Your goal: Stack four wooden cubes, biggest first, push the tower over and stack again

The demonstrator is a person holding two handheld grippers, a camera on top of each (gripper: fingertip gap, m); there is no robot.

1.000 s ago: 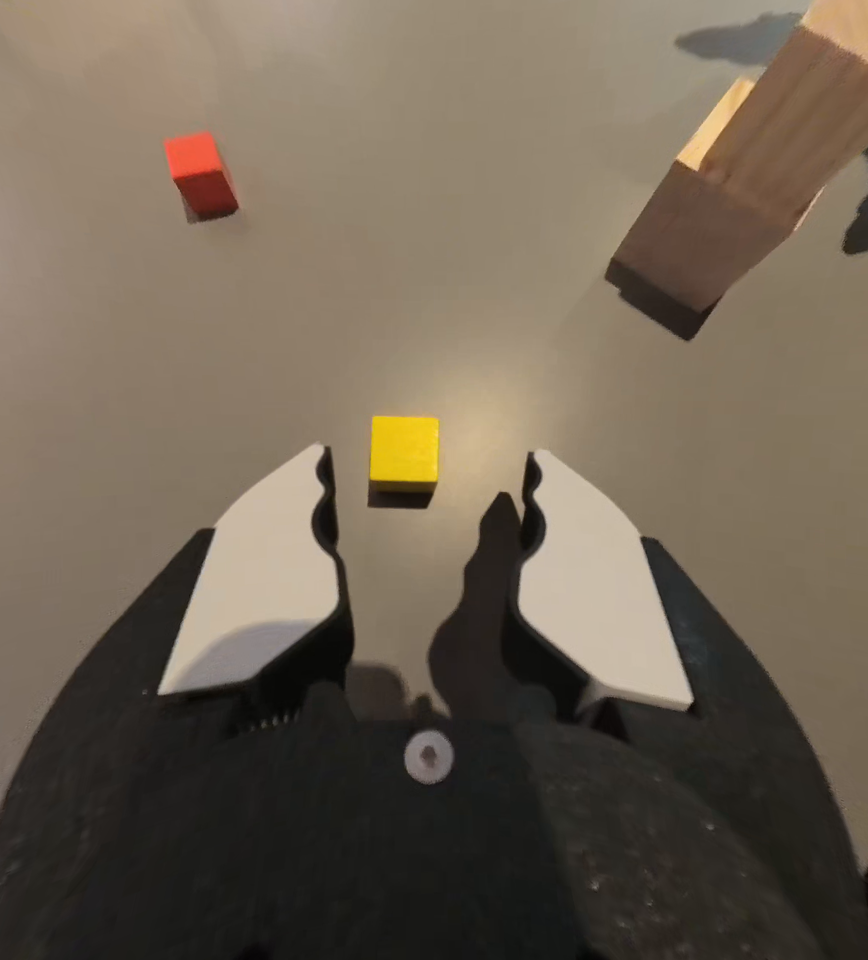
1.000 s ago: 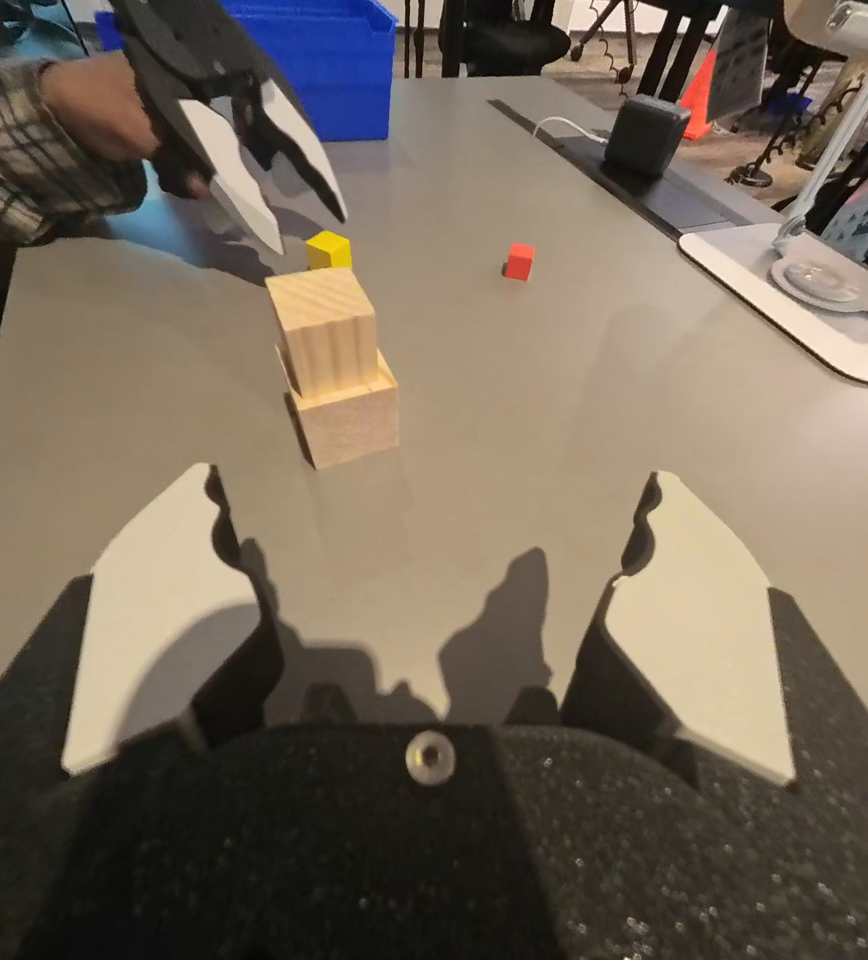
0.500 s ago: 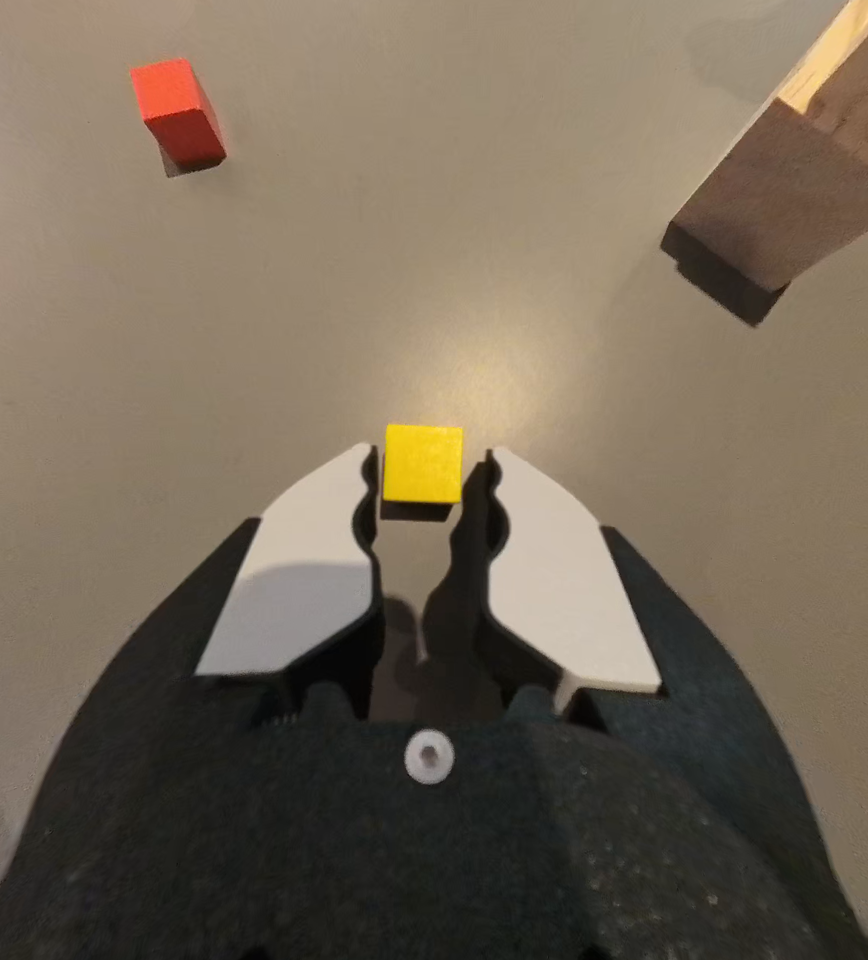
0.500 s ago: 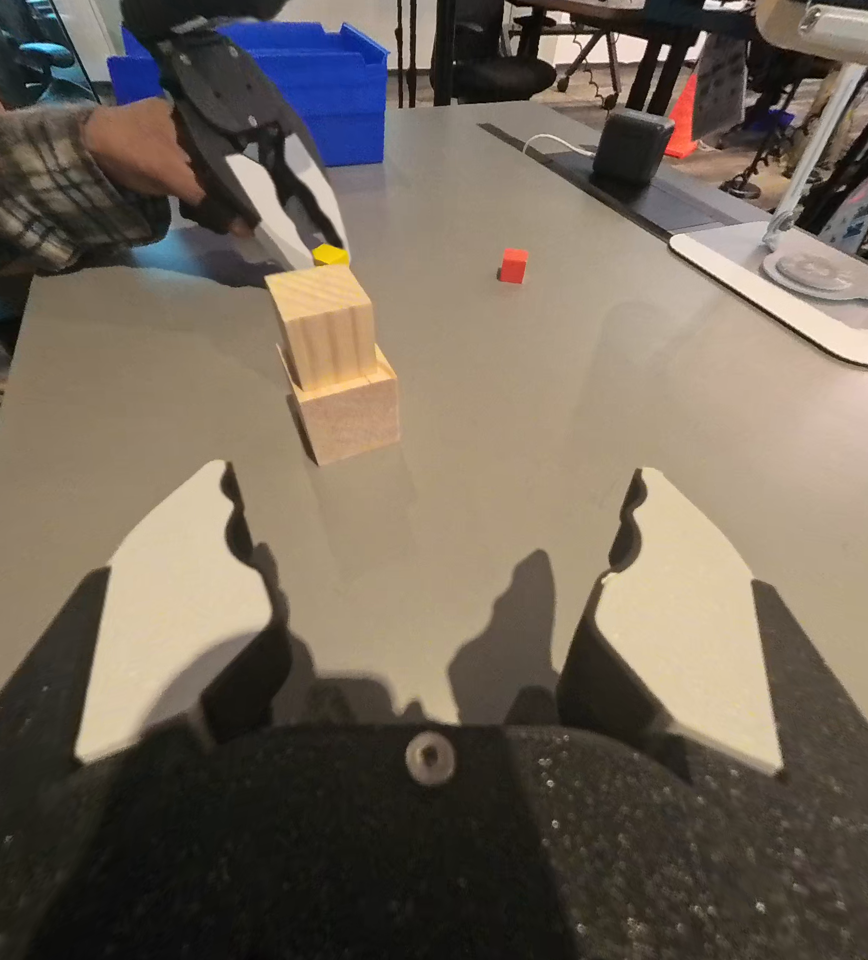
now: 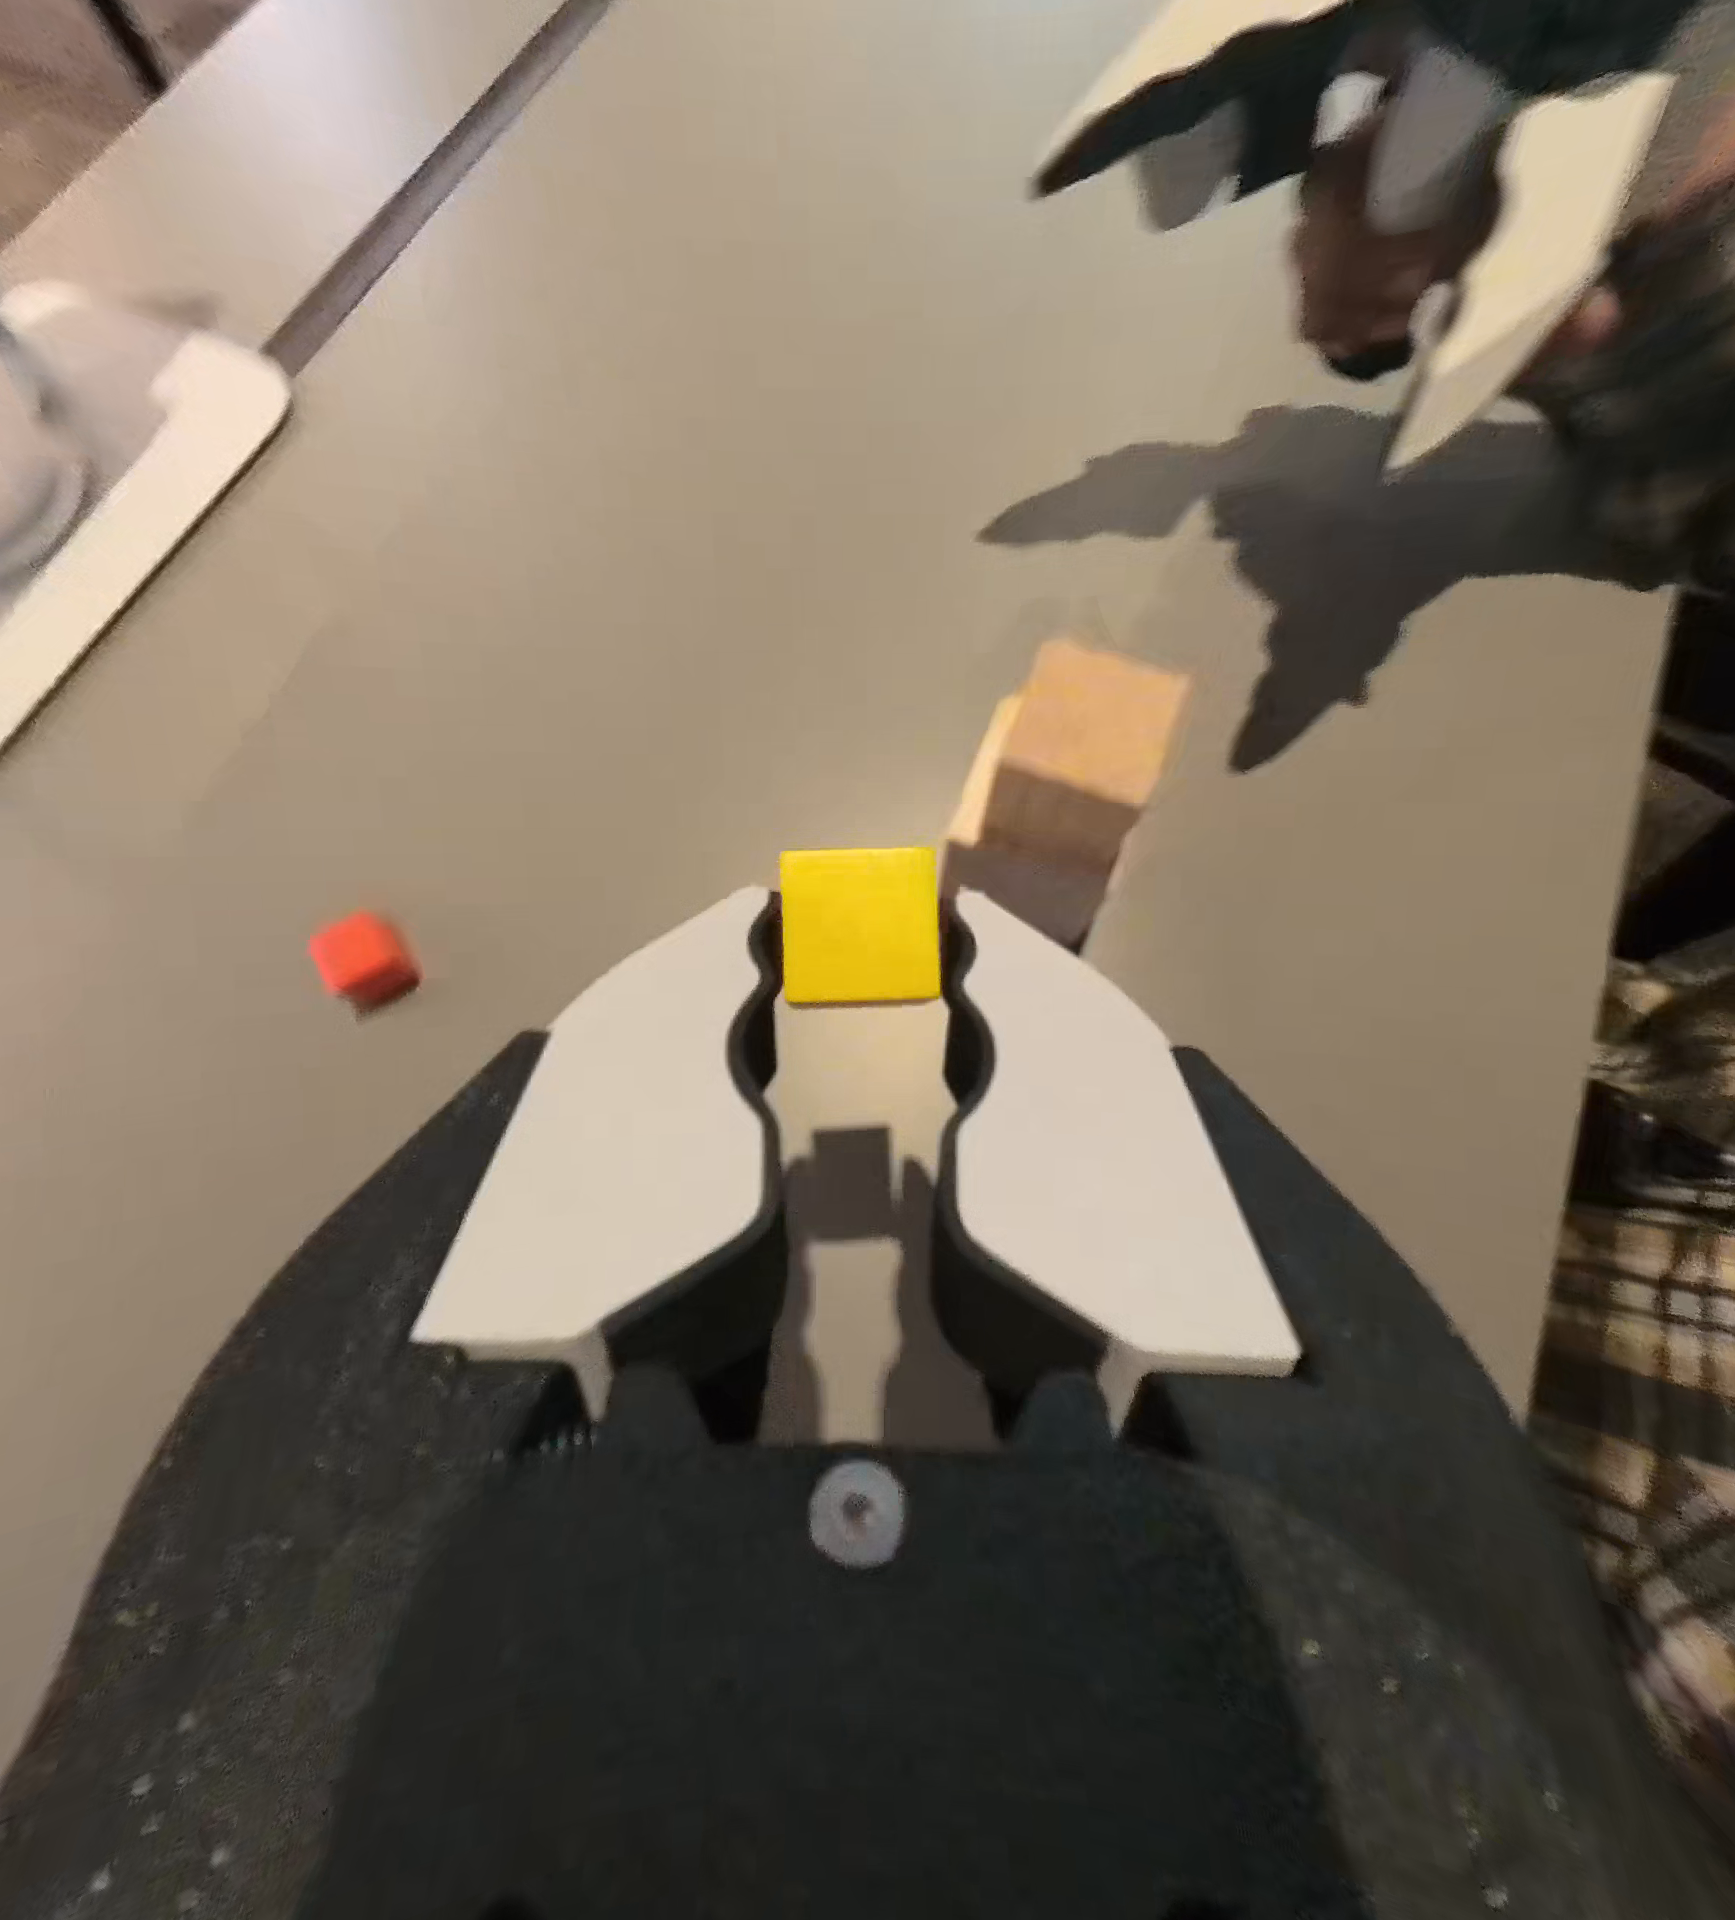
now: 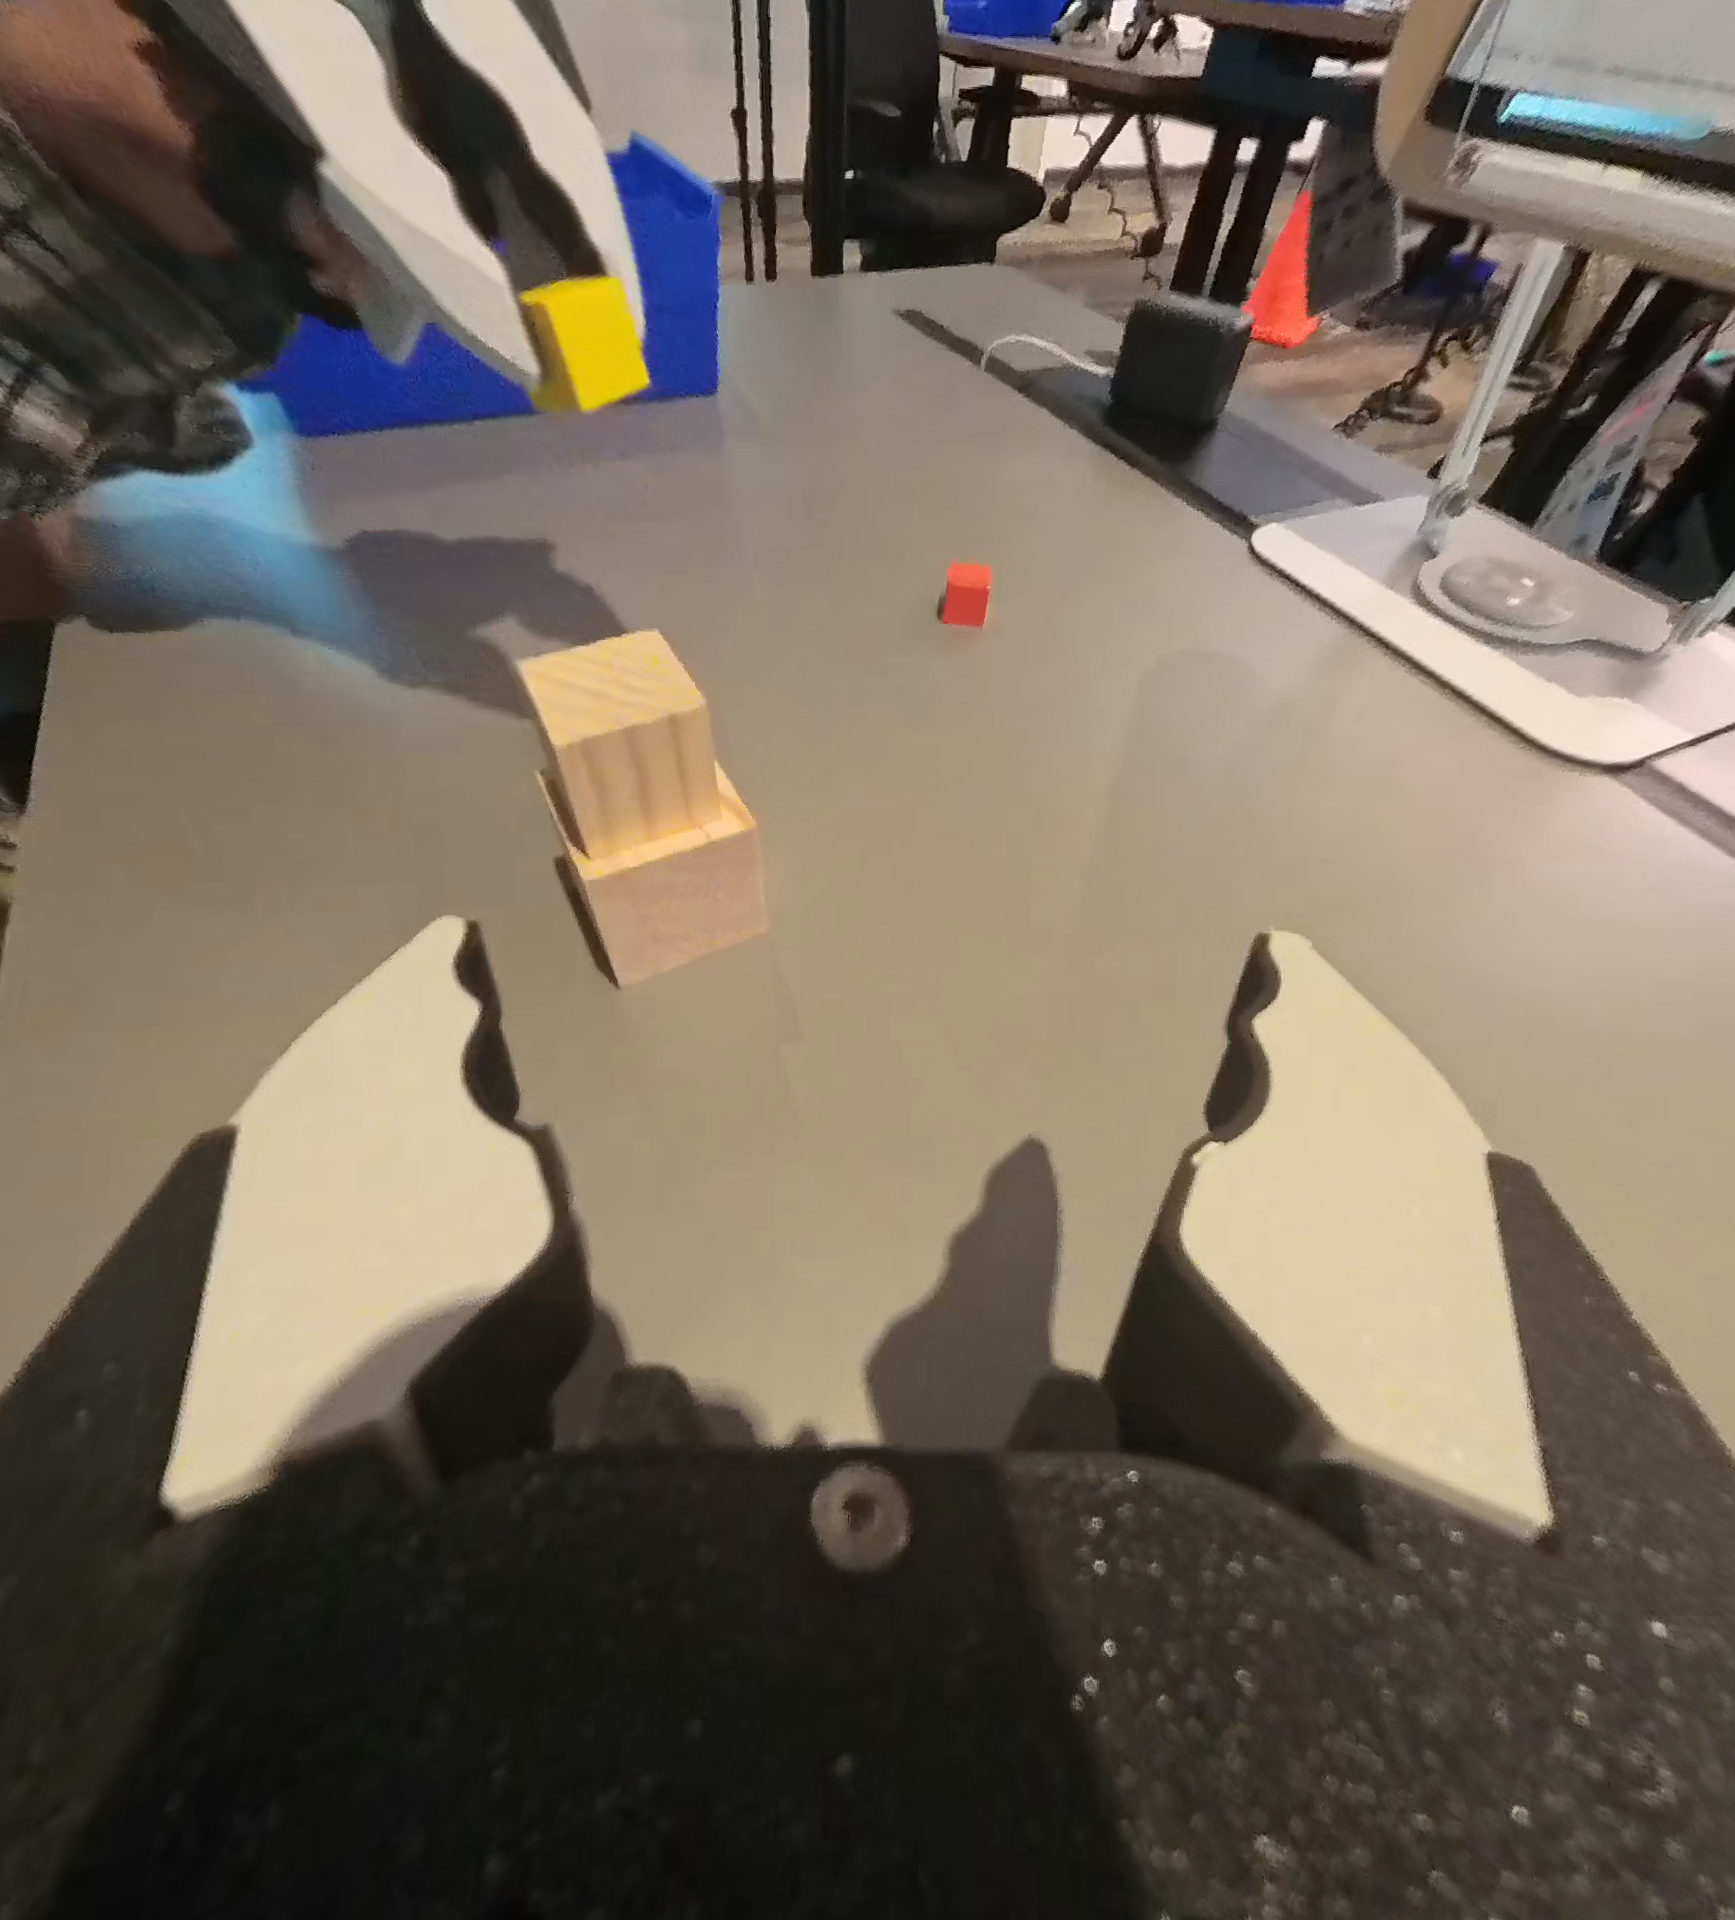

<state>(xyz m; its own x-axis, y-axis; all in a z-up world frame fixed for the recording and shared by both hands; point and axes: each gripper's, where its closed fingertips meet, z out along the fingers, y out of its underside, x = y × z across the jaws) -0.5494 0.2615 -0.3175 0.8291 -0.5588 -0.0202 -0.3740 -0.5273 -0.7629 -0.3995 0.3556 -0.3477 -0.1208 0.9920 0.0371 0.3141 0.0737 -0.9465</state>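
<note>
The left claw [image 5: 861,935] pinches the yellow cube [image 5: 860,925] in the air, and the two-cube wooden stack [image 5: 1065,784] on the table [image 5: 634,520] lies just ahead and slightly right of it, nearer than the red cube [image 5: 364,958]. The right wrist view alone shows the height gap: the yellow cube hangs well above the stack's bare top, with the right claw [image 6: 863,1039] spread, empty, on the stack's near side.
</note>
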